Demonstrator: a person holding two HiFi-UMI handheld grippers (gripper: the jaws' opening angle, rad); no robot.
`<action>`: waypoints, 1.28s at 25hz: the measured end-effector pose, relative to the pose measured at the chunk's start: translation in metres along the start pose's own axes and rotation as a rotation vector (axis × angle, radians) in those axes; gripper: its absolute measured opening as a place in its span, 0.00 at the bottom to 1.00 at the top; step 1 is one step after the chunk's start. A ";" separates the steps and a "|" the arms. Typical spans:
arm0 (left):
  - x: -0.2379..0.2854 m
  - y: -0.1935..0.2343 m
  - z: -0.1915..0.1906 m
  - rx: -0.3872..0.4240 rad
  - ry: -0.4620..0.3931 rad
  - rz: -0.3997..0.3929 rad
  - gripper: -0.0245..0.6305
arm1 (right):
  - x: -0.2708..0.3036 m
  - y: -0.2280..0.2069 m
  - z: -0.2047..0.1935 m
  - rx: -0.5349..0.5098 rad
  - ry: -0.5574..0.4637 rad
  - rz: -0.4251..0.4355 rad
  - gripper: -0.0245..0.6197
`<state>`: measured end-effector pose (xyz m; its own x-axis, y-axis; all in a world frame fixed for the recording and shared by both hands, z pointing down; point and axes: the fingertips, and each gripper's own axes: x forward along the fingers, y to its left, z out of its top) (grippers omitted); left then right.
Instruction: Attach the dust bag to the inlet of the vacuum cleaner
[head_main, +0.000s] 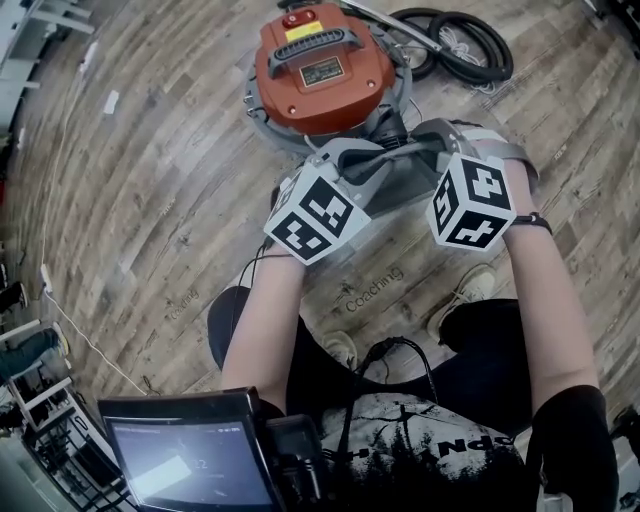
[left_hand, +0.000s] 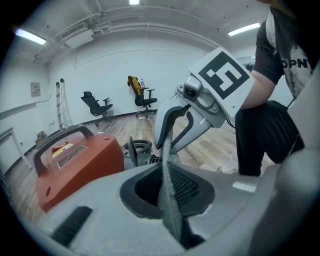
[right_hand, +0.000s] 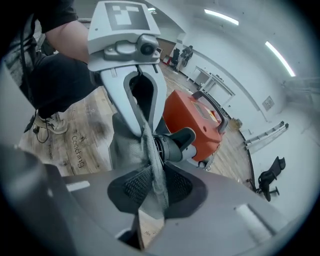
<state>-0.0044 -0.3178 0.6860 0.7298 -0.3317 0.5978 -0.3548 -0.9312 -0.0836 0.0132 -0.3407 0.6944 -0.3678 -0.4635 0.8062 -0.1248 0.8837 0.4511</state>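
Your left gripper (left_hand: 169, 199) and right gripper (right_hand: 150, 192) each have fingers pinched narrowly on the grey dust bag (head_main: 395, 178), mid-frame just below the orange vacuum cleaner (head_main: 322, 70); pulling them apart could slip the thin fabric free.

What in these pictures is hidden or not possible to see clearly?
Head view: the left gripper and right gripper have their fingers under their marker cubes.
Head view: the vacuum cleaner label print is too small to read.
All views: folded fabric hides the dust bag opening.
Head view: the bottom edge cuts the screen.
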 end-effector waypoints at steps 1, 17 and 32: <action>-0.001 0.000 -0.002 -0.009 -0.018 0.010 0.08 | -0.002 0.000 0.004 -0.011 -0.003 -0.001 0.14; 0.009 0.003 0.006 0.053 0.029 0.024 0.08 | 0.002 0.000 -0.010 0.054 0.010 -0.006 0.14; 0.007 0.004 -0.004 0.045 0.023 0.027 0.08 | -0.003 0.000 0.002 0.053 -0.026 0.002 0.14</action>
<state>-0.0030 -0.3229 0.6926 0.7068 -0.3536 0.6127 -0.3472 -0.9280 -0.1351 0.0125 -0.3389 0.6908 -0.3921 -0.4605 0.7964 -0.1723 0.8871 0.4281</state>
